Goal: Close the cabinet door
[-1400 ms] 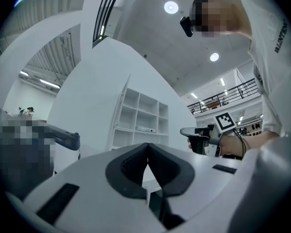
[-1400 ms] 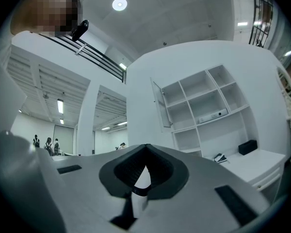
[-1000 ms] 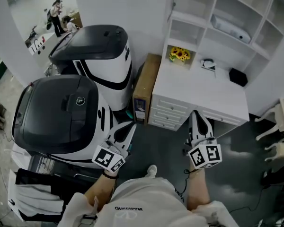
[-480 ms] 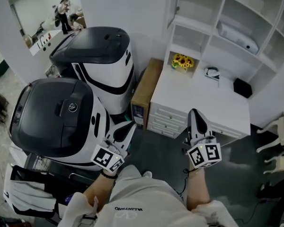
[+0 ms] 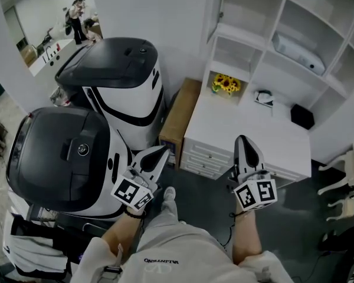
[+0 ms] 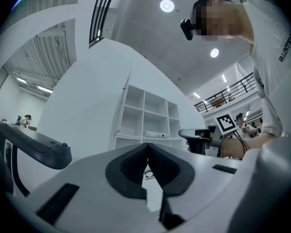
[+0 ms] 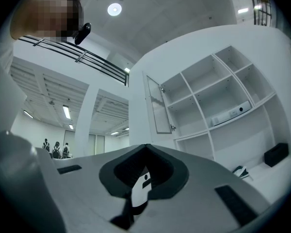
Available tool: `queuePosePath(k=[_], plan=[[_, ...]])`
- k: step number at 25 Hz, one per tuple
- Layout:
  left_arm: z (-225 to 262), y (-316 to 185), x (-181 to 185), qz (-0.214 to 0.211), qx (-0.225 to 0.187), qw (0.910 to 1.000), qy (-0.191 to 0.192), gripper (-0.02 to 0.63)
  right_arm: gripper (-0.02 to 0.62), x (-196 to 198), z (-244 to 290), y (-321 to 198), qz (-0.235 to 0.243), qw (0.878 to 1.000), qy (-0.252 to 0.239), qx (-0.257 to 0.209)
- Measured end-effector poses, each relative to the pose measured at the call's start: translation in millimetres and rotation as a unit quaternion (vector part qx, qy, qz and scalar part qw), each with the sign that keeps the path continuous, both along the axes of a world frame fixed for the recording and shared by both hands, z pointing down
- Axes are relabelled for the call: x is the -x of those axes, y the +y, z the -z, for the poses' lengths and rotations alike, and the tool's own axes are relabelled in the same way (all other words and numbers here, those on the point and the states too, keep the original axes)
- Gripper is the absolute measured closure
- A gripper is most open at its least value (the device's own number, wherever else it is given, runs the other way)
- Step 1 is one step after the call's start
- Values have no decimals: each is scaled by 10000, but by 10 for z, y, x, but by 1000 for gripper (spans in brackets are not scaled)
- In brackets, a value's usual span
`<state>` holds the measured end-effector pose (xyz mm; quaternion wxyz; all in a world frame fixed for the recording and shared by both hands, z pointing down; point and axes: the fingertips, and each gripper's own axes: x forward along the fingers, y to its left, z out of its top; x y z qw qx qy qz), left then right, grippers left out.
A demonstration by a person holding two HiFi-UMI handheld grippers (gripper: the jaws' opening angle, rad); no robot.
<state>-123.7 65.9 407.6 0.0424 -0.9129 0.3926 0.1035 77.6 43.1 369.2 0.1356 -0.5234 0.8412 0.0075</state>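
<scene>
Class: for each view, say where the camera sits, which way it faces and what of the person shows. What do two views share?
Head view: on the head, steeply down at the desk; left gripper, right gripper and shirt show.
Left gripper view: on that gripper, up past shut jaws at the shelf unit; shirt at right.
Right gripper view: likewise, at the open cabinet door; head top left.
Gripper views share the shelf unit.

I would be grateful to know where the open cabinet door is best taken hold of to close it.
The cabinet door stands swung out from the shelves, so probably its free vertical edge, away from them, approached from the outer face and pressed toward the shelves.
</scene>
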Motion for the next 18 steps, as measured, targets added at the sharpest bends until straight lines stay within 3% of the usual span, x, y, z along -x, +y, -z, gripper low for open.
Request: queuePosePath(k=[11, 18], plan=[[646, -1353, 2, -407, -466, 9960, 651, 601, 584, 182, 626, -1091, 278, 9984, 94, -489], [1025, -2091, -14, -797, -734, 9890, 1011, 601, 584, 377, 1117, -1724, 347, 9945, 284, -943]])
